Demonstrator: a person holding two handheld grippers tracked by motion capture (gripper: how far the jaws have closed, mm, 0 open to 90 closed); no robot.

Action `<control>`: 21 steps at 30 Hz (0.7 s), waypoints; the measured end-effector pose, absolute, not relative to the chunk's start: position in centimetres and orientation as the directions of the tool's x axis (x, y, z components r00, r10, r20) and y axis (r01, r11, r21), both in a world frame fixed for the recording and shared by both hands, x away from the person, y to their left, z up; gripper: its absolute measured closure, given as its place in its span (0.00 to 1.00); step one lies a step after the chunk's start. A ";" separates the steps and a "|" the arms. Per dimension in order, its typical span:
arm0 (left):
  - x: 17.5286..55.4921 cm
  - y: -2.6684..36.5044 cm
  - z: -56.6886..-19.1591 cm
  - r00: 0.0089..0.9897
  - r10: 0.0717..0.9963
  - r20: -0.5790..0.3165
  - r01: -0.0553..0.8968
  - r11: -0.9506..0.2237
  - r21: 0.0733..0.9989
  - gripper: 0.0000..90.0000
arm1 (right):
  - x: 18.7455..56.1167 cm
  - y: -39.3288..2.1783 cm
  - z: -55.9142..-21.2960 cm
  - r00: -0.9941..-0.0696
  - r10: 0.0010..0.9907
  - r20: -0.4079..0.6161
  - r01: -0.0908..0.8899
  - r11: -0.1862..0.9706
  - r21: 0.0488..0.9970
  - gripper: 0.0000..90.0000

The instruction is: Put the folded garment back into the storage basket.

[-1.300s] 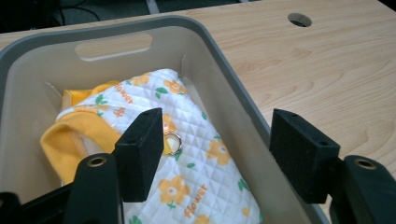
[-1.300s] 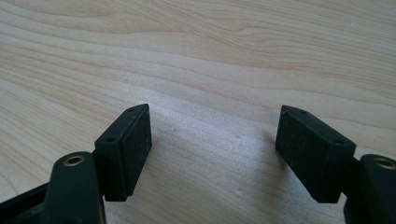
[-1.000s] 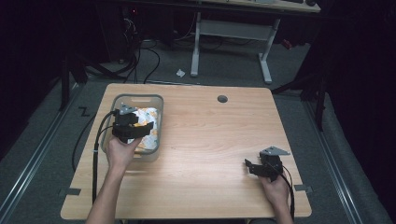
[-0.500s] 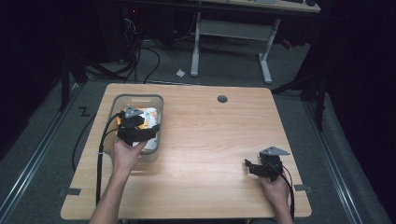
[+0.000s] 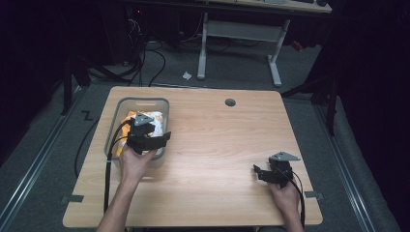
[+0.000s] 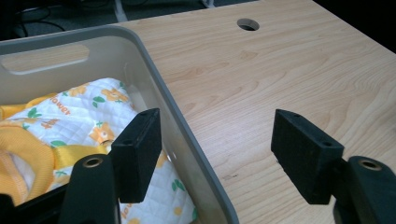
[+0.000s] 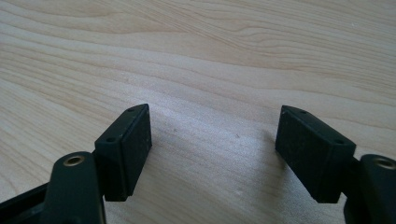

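A grey plastic bin point(image 5: 114, 122) stands on the left part of the wooden table point(image 5: 217, 140). In it lies a white quilted cloth point(image 6: 70, 116) printed with orange flowers and edged in yellow; the cloth point(image 5: 155, 117) also shows from above. My left gripper point(image 6: 219, 154) is open and straddles the bin's right wall point(image 6: 161, 88), one jaw over the cloth and the other over bare wood. In the high view the left gripper point(image 5: 151, 135) sits at the bin's right rim. My right gripper point(image 7: 212, 154) is open and empty, low over the table near the front right, point(image 5: 261, 173) from above.
A round cable hole point(image 5: 230, 102) is set in the table near its far edge. Beyond the table the floor holds cables and a white desk frame point(image 5: 239, 34). Bare wood lies between the two grippers.
My left gripper has moved right from over the middle of the bin to its right wall. The right gripper has stayed put.
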State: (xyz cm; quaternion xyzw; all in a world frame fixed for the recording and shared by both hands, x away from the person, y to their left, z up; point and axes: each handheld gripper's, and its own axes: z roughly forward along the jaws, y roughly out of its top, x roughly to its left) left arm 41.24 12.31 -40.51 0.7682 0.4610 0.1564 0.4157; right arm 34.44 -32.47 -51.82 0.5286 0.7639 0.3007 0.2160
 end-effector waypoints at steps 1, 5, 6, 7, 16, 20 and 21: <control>41.1 12.2 -40.6 0.529 0.836 -0.144 0.579 -0.232 0.781 0.38 | 34.4 -32.5 -51.8 -0.348 0.937 -0.012 0.678 0.260 0.688 0.30; 40.9 12.0 -40.6 0.535 0.832 -0.149 0.578 -0.231 0.782 0.38 | 34.4 -32.5 -51.8 -0.348 0.937 -0.012 0.678 0.260 0.688 0.30; 40.9 12.0 -40.6 0.535 0.832 -0.149 0.578 -0.231 0.782 0.38 | 34.4 -32.5 -51.8 -0.348 0.937 -0.012 0.678 0.260 0.688 0.30; 40.8 11.9 -40.6 0.535 0.831 -0.151 0.579 -0.230 0.782 0.38 | 34.4 -32.5 -51.8 -0.347 0.938 -0.012 0.678 0.260 0.688 0.30; 40.3 11.1 -40.8 0.557 0.814 -0.164 0.575 -0.235 0.784 0.38 | 34.4 -32.5 -51.8 -0.348 0.937 -0.012 0.678 0.260 0.688 0.30; 40.0 10.6 -41.0 0.568 0.805 -0.173 0.574 -0.237 0.784 0.37 | 34.4 -32.5 -51.8 -0.348 0.937 -0.012 0.678 0.260 0.688 0.30; 40.0 10.6 -41.0 0.568 0.805 -0.173 0.574 -0.237 0.784 0.37 | 34.4 -32.5 -51.8 -0.348 0.937 -0.012 0.678 0.260 0.688 0.30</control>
